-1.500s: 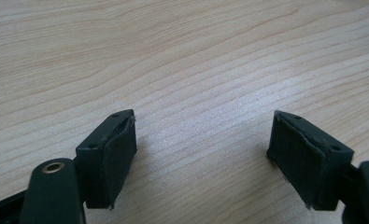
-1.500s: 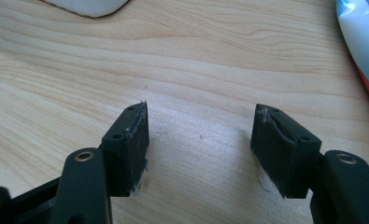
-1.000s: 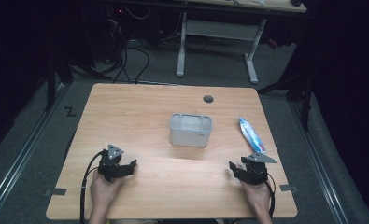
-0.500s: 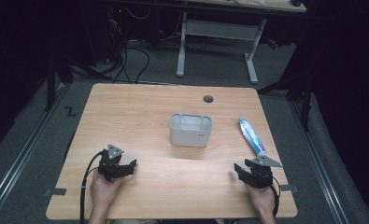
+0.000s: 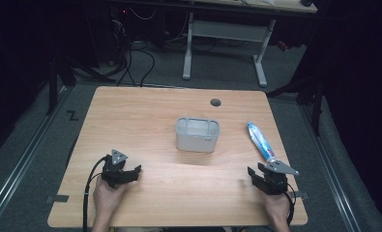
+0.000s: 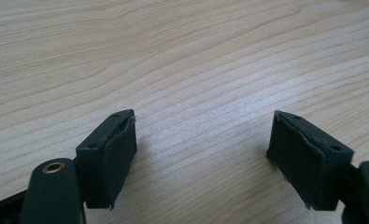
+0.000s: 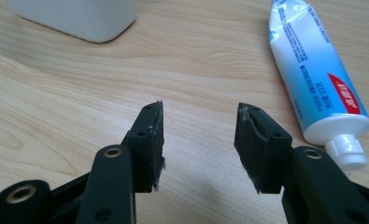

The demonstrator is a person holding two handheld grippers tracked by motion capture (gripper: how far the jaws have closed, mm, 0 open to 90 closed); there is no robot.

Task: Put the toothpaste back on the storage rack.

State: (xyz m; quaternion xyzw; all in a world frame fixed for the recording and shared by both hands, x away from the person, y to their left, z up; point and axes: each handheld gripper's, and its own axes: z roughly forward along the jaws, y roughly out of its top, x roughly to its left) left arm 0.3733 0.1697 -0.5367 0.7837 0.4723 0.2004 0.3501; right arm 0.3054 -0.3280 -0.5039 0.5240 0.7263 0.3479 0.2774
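A blue and white toothpaste tube [image 5: 261,141] lies on the wooden table [image 5: 145,116] at the right, its white cap toward the front. In the right gripper view the tube [image 7: 313,74] lies just right of the jaws. My right gripper [image 5: 253,175] rests near the front right edge; its jaws have just been closing and stand half apart with nothing between them [image 7: 198,140]. A white rectangular container [image 5: 197,134] stands mid-table, and its corner [image 7: 79,18] shows at upper left. My left gripper [image 5: 134,172] sits at the front left, open wide over bare wood [image 6: 203,154].
A small dark round grommet hole [image 5: 215,102] lies in the tabletop behind the container. Cables trail from both grippers toward the front edge. Beyond the table stand a white desk frame [image 5: 222,34] and dark floor.
The right gripper's jaws have narrowed, and the hand has shifted slightly toward the front right. The left hand and the objects have stayed still.
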